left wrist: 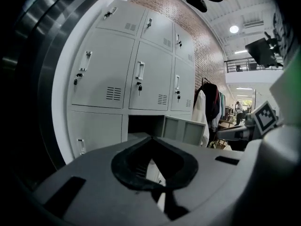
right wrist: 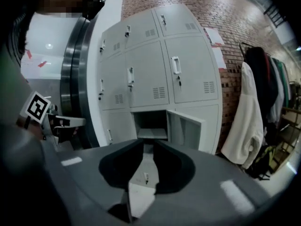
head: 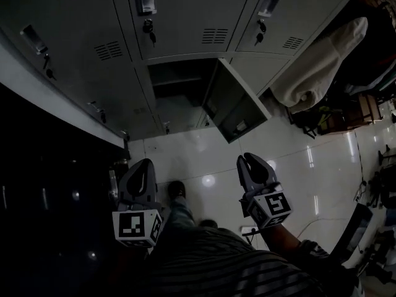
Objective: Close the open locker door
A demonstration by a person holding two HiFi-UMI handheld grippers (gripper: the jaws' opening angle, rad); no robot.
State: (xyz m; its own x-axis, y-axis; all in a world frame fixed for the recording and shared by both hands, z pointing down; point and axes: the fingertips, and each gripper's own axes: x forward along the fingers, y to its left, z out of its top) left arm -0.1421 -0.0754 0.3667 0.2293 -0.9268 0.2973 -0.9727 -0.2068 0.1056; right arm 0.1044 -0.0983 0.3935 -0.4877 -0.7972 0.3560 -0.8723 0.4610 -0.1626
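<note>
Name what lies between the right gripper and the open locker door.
Only bare, glossy floor tiles separate the right gripper from the open locker door; the head view shows it.

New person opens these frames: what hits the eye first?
The one open locker door, swung out from the middle column of the grey lockers, with its dark compartment exposed. Next come the left gripper and right gripper, low over the glossy floor, both clear of the door. A white coat hangs at the right.
</note>
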